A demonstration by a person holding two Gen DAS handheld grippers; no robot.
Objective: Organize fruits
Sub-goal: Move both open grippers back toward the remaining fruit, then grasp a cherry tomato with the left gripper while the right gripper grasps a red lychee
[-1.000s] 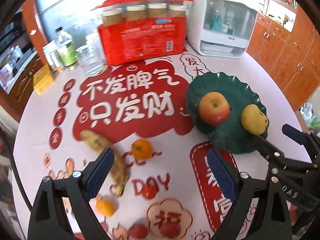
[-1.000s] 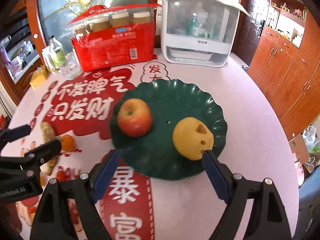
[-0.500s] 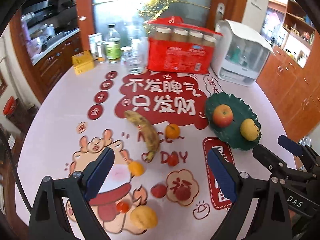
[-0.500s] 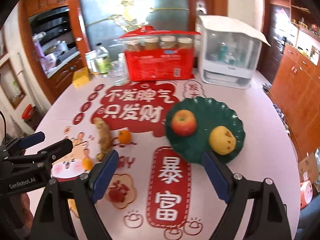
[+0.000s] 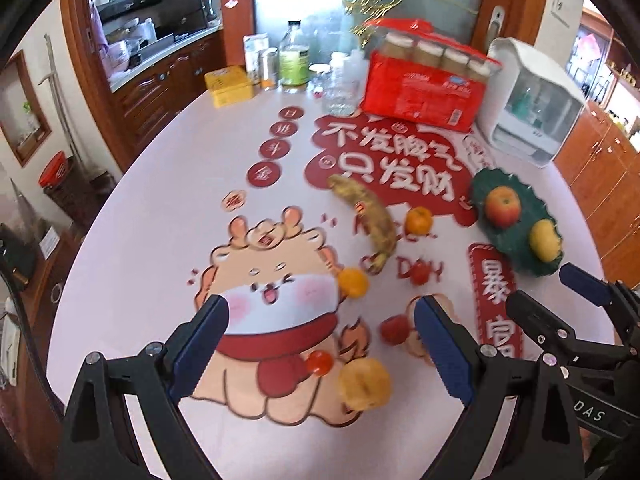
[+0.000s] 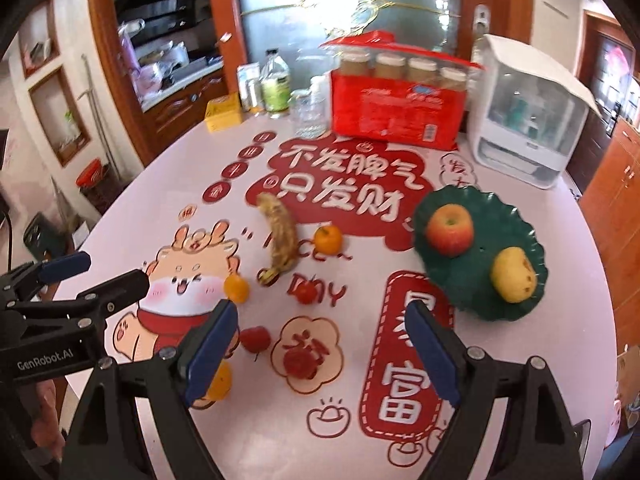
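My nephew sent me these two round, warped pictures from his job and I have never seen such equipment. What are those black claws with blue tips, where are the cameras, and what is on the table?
There is no robot here. A person holds a two-finger gripper in each hand, and each gripper carries a fisheye camera looking forward along its fingers, which is why the pictures bulge.

One picture comes from the left gripper, the other from the right gripper. Each also catches the other gripper at its edge. Both are open and hold nothing.

On the table, which has a festive red printed covering, a green plate carries an apple and a yellow fruit. Loose on the covering lie a spotted banana, a few small orange fruits, one of them beside the banana, and some small red ones. At the back stand a red carton, bottles and a white appliance.
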